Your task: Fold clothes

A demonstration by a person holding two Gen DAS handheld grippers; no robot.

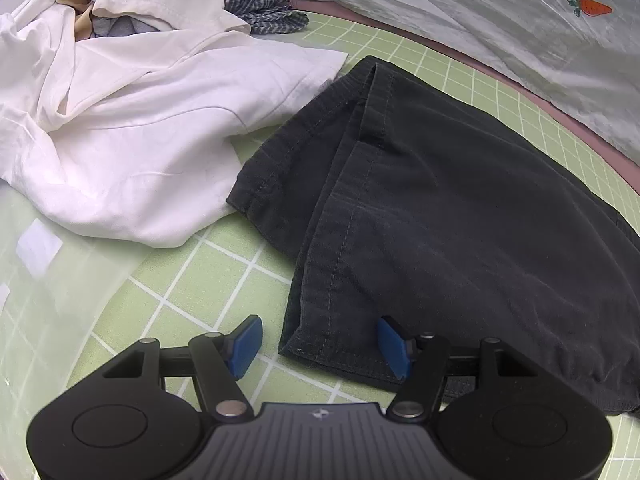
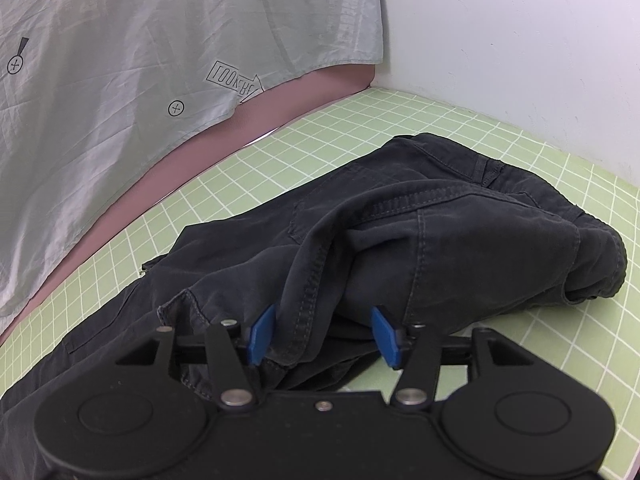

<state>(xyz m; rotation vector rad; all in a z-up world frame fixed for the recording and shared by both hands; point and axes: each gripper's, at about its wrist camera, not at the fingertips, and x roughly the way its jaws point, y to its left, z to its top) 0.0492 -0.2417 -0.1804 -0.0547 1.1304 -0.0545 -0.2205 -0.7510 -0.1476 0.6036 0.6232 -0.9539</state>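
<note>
Left gripper [image 1: 320, 346] open, hem corner of dark trousers [image 1: 460, 216] lying between its pads, ungripped. Right gripper [image 2: 324, 336] open, trouser fold between its pads, loose. White shirt [image 1: 120, 120] left, on desk [image 1: 192, 280].

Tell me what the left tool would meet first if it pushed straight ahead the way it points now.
Most likely the hemmed corner of the dark trousers, which lies between the open left tool pads. Depth is unclear; its left pad sits over bare green grid mat beside the hem.
</note>
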